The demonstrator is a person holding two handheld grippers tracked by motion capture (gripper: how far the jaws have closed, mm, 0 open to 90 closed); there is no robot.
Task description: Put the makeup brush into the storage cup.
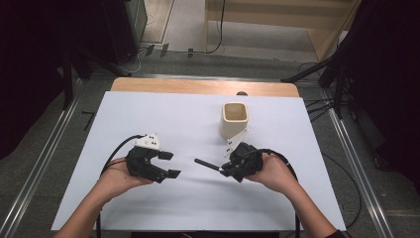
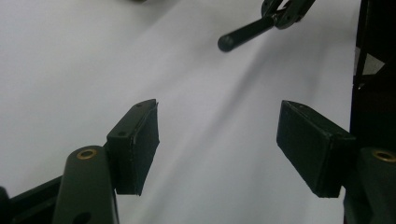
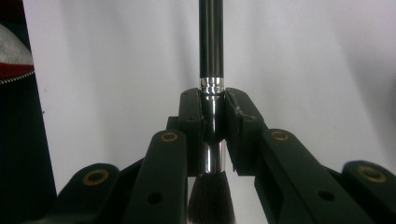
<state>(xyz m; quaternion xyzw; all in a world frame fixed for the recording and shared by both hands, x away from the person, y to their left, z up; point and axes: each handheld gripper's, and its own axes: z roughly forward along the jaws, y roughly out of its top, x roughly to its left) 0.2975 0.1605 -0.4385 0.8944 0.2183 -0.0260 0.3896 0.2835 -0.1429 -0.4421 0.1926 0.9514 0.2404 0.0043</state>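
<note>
Black-handled brush (image 3: 211,42) clamped in right gripper (image 3: 212,140), jaws pinched on the shiny metal ferrule (image 3: 213,122), one pad on each side of it. Handle runs straight out past the jaw tips, away from the hand; dark bristles (image 3: 211,198) sit behind the pads, down between the jaw arms. In high view, right gripper (image 1: 229,170) held over the white table (image 1: 163,119), brush (image 1: 207,164) sticking out from its jaw tips toward the left gripper (image 1: 171,164). Handle end well short of the left jaws, open table between them. Probably held just above the surface rather than resting on it, hard to tell from this angle. Left gripper (image 2: 217,149) with jaws spread wide, nothing between the pads, only bare white table (image 2: 84,70) seen through the gap. From left gripper view, rounded handle end of the brush (image 2: 243,35) ahead of the jaws and a bit toward the far pad, right gripper's jaw tips closed on it further back. Cream square cup (image 1: 234,120) standing upright on the table beyond the right gripper, behind its jaws, apart from the brush. Both grippers carried by a person's hands from the near edge.
</note>
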